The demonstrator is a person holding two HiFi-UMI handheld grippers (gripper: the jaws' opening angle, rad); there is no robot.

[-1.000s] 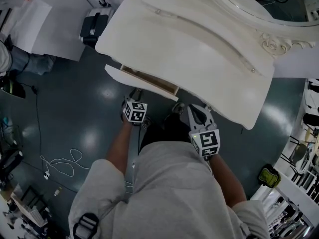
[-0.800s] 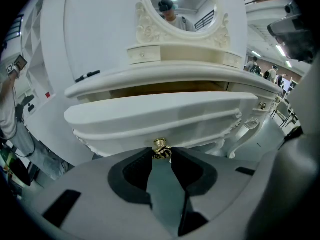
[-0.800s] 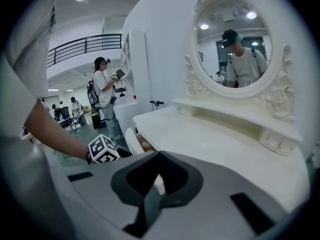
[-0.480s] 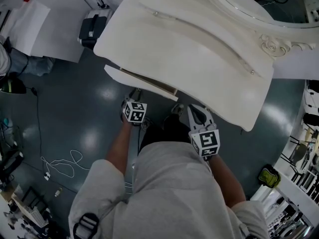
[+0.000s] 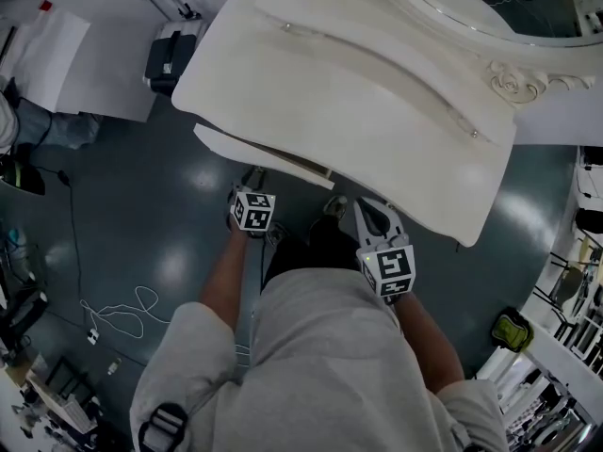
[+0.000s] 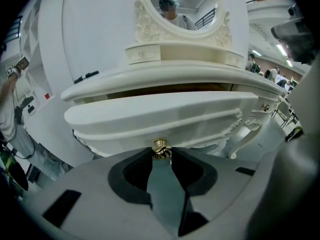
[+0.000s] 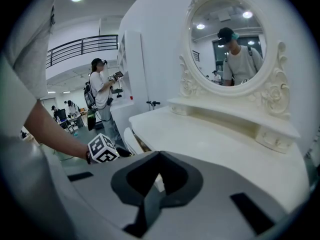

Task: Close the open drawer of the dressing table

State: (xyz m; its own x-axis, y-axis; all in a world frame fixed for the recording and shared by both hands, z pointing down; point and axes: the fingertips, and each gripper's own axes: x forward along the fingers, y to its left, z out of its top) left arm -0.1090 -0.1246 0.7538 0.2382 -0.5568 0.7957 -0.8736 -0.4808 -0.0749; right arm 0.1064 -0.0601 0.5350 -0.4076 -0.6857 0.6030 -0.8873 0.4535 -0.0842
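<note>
The white dressing table (image 5: pixel 358 92) has its drawer (image 5: pixel 247 147) standing out a little under the left of the top. In the left gripper view the drawer front (image 6: pixel 150 116) fills the middle. Its brass knob (image 6: pixel 161 146) sits pinched between the tips of my left gripper (image 6: pixel 161 152), which is shut on it. From the head view, that left gripper (image 5: pixel 254 177) reaches the drawer from below. My right gripper (image 5: pixel 353 203) hangs just off the table's front edge, its jaws shut with nothing in them (image 7: pixel 159 156). The drawer's edge (image 7: pixel 130 139) shows beside the left gripper's cube (image 7: pixel 103 149).
An oval mirror (image 5: pixel 490 8) in a carved frame rises behind the top. A black case (image 5: pixel 168 55) stands on the dark floor left of the table. A white cable (image 5: pixel 113 304) lies on the floor at left. A person (image 7: pixel 102 94) stands further off.
The drawer has slid further in under the table top, so less of its brown inside shows. Both grippers have barely shifted.
</note>
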